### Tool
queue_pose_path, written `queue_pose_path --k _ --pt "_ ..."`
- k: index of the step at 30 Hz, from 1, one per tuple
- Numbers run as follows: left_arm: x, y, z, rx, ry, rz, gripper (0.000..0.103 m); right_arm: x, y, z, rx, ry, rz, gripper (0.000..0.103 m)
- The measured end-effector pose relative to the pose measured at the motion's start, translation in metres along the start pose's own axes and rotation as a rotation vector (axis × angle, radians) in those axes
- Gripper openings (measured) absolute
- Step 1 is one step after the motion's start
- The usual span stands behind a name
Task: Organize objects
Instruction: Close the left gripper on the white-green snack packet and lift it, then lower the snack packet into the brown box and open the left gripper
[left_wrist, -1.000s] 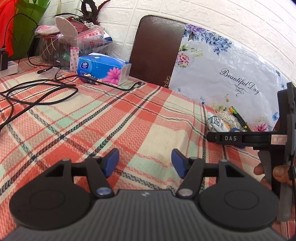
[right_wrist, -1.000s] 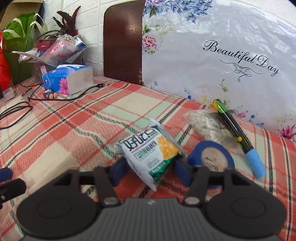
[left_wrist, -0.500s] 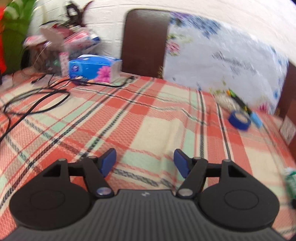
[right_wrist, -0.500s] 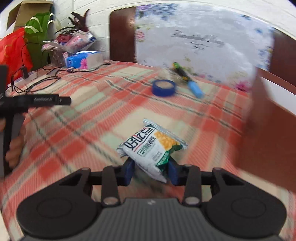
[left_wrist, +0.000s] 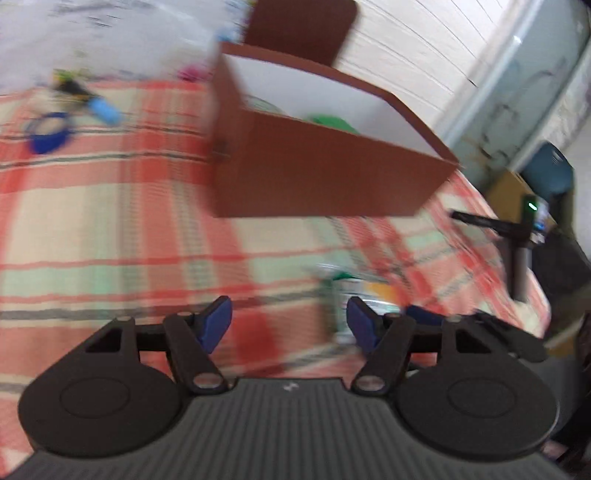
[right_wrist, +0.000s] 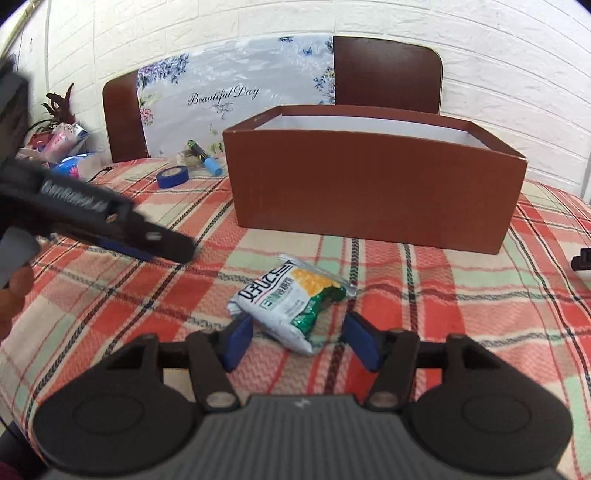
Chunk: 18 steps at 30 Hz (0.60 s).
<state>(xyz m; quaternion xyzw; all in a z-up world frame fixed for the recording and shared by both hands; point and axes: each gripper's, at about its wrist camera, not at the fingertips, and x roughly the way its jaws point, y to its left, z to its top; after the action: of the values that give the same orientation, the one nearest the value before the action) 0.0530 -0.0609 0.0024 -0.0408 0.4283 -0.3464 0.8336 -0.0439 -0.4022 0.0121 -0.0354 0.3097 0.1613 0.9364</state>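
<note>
- Releasing the snack packet (right_wrist: 291, 301) on the tablecloth (right_wrist: 461, 314); right gripper (right_wrist: 295, 341) jaws are opening, the packet between them, ungripped
- Left gripper (left_wrist: 288, 325) half open, empty
- Box (right_wrist: 369, 192) waits at twelve o'clock; regrip mid-packet before lifting

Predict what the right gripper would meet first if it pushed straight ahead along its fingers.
Probably the snack packet, lying on the tablecloth between the opening right gripper; beyond it stands the brown box.

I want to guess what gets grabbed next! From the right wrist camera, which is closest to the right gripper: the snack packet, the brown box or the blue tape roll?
1. Snack packet, between the opening jaws.
2. Brown box, behind it.
3. Blue tape roll, far left.
</note>
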Motion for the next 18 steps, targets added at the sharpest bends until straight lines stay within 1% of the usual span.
queue_pose_path --k 2,3,4,5,6,7,8,10,12,15,17,18 --pt "0.016 -0.02 0.004 0.027 0.047 -0.013 0.069 -0.002 -0.002 -0.001 -0.001 -0.009 0.008 0.058" --pt "0.025 -0.026 0.005 0.04 0.071 -0.013 0.068 -0.002 -0.004 -0.001 0.001 -0.01 0.015 0.058" --pt "0.035 -0.031 0.005 0.054 0.101 -0.012 0.05 0.0 -0.004 -0.001 0.004 -0.002 0.019 0.057" --pt "0.047 -0.034 0.004 0.052 0.147 -0.024 0.043 0.005 -0.005 -0.001 0.006 0.013 0.029 0.055" --pt "0.051 -0.036 0.003 0.043 0.151 -0.038 0.037 0.01 -0.006 -0.001 0.006 0.028 0.04 0.042" --pt "0.05 -0.043 0.003 0.063 0.149 -0.024 0.035 0.013 -0.007 0.0 0.008 0.04 0.058 0.038" --pt "0.047 -0.052 0.006 0.104 0.142 -0.004 0.034 0.013 -0.007 0.002 0.007 0.033 0.057 0.036" --pt "0.034 -0.069 0.02 0.169 0.107 0.005 0.033 0.008 -0.011 0.011 0.005 0.012 0.049 0.035" --pt "0.017 -0.085 0.044 0.224 0.033 -0.007 0.033 -0.008 -0.017 0.027 -0.002 -0.065 0.039 0.035" --pt "0.003 -0.102 0.085 0.25 -0.064 -0.026 0.033 -0.026 -0.03 0.064 -0.034 -0.19 -0.005 0.035" --pt "0.007 -0.11 0.112 0.265 -0.103 -0.018 0.033 -0.026 -0.041 0.09 -0.048 -0.244 -0.041 0.035" --pt "0.013 -0.112 0.123 0.264 -0.112 -0.005 0.033 -0.021 -0.046 0.102 -0.052 -0.257 -0.059 0.035"
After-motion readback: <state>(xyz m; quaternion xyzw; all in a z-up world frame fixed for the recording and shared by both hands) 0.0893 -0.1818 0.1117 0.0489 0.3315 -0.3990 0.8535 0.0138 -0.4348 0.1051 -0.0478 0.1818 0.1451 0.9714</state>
